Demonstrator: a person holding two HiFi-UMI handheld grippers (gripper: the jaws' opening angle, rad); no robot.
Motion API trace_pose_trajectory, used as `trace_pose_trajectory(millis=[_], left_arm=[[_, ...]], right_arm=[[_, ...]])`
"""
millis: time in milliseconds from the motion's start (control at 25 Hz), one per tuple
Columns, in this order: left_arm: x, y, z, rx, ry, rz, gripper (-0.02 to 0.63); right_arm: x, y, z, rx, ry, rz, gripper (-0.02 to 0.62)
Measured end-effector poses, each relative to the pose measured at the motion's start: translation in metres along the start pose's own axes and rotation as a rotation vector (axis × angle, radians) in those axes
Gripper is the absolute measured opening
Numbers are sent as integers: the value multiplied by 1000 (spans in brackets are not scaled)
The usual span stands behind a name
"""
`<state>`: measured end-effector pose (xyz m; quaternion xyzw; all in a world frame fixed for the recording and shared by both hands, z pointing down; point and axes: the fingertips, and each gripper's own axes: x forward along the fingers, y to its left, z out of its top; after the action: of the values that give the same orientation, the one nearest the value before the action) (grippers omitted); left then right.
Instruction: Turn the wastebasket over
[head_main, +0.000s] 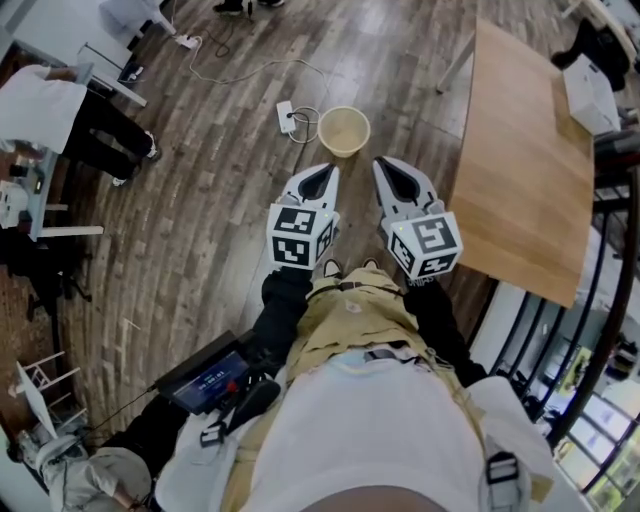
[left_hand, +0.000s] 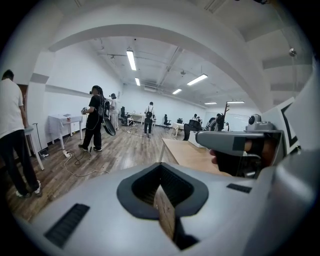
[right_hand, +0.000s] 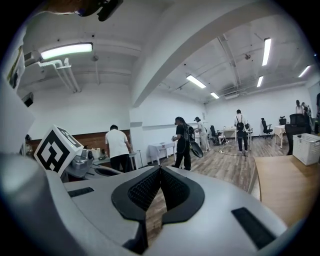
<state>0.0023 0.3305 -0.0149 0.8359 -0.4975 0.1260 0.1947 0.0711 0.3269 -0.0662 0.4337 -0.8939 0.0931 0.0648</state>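
A round beige wastebasket (head_main: 344, 130) stands upright on the wood floor, its open mouth facing up, seen only in the head view. My left gripper (head_main: 322, 172) hangs in the air just short of it and slightly to its left, jaws together with nothing between them. My right gripper (head_main: 386, 165) is beside it, to the basket's right, also shut and empty. Neither touches the basket. In the left gripper view the left gripper (left_hand: 161, 167) points across the room above the basket, as does the right gripper (right_hand: 160, 169) in its own view.
A long wooden table (head_main: 520, 170) runs along the right, with a white box (head_main: 590, 95) at its far end. A power strip (head_main: 286, 115) and its white cable lie on the floor just left of the basket. People stand at desks to the left and further off.
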Motion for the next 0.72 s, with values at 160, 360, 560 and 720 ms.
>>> trace_pose_trajectory(millis=[160,360,560,720], left_arm=[[4,10,-17,-22,34,-15,2],[23,24,-32,-58,66,-23,2],[71,31,-33,-89,112,-24,2],[113,57,-13,-69,123,21,2]], right_arm=[[8,6,-18,22,38,-12,21],[19,1,-40,29,90,-18,21],[44,-48,-52,69,136,-35,21],[92,-84,-45,84,122,6,21]])
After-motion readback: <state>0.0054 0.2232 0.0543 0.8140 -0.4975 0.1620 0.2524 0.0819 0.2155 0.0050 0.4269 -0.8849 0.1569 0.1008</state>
